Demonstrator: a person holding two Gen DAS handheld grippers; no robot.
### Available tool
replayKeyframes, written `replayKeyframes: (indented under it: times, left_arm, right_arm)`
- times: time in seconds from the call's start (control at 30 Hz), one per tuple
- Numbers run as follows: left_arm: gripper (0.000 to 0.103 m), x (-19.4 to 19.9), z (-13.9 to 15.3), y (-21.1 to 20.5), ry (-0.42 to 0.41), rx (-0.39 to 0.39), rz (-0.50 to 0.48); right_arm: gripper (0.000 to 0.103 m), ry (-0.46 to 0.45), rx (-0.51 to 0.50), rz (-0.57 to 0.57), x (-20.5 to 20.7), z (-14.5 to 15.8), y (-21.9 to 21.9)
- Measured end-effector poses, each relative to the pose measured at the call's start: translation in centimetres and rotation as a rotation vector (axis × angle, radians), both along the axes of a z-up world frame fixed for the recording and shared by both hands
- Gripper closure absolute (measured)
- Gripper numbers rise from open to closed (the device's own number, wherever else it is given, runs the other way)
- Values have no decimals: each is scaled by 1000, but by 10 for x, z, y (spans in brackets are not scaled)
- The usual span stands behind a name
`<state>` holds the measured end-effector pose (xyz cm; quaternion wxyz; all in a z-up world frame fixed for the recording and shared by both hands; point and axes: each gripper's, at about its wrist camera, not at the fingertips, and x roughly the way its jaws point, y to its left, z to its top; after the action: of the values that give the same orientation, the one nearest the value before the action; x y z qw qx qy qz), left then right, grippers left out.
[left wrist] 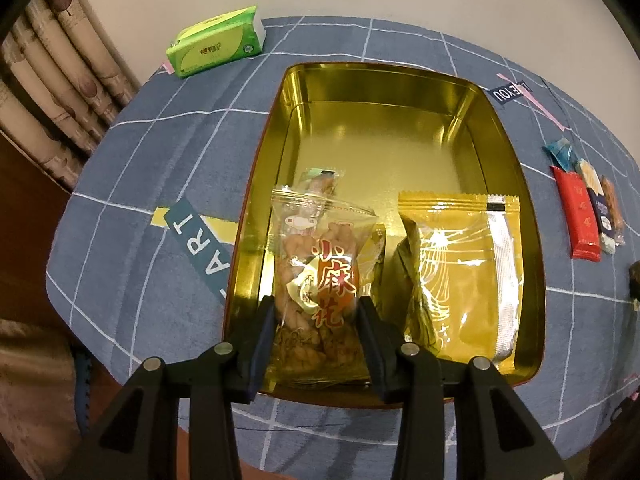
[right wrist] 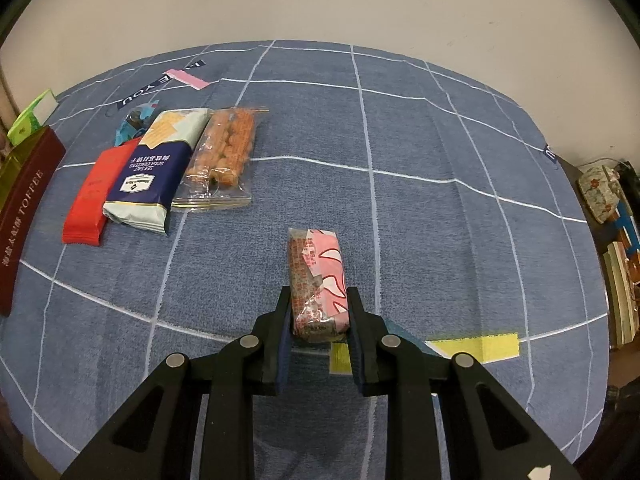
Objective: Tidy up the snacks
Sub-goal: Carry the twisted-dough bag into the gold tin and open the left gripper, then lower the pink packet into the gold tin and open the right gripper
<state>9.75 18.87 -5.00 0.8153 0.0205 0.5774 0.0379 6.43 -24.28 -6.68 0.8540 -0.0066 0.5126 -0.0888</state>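
Observation:
In the left wrist view a gold tin point(left wrist: 400, 92) lies open on the blue checked cloth. My left gripper point(left wrist: 316, 312) is shut on a clear packet of fried dough twists point(left wrist: 320, 264), held over the tin's near left part. A gold foil packet point(left wrist: 460, 276) lies in the tin at the right. In the right wrist view my right gripper point(right wrist: 316, 312) is shut on a pink wrapped snack bar point(right wrist: 318, 280), low over the cloth. A red packet point(right wrist: 96, 192), a soda cracker packet point(right wrist: 148, 168), a clear nut bar packet point(right wrist: 224, 152) and a blue candy point(right wrist: 132, 120) lie at the far left.
A green tissue pack point(left wrist: 216, 42) lies beyond the tin at the far left. The tin's dark red side marked TOFFEE point(right wrist: 20, 220) shows at the left edge of the right wrist view. Cluttered items point(right wrist: 604, 196) stand off the table's right edge. A curtain point(left wrist: 52, 80) hangs at left.

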Motion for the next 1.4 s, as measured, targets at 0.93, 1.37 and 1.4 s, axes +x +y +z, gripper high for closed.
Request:
replayKeyframes:
  times: [0.93,1.37,1.4]
  left_arm:
    - [45,-28,37,14,-161,-20,49]
    - [45,-44,45,25,-226,-3,131]
    - [45,-45,46,27,-232,0,138]
  right_arm:
    - [82,-16,-48,-16,1,15,26]
    - [82,-30,-29,86,9,33,87]
    - [82,-32,-25,95,10,35,92]
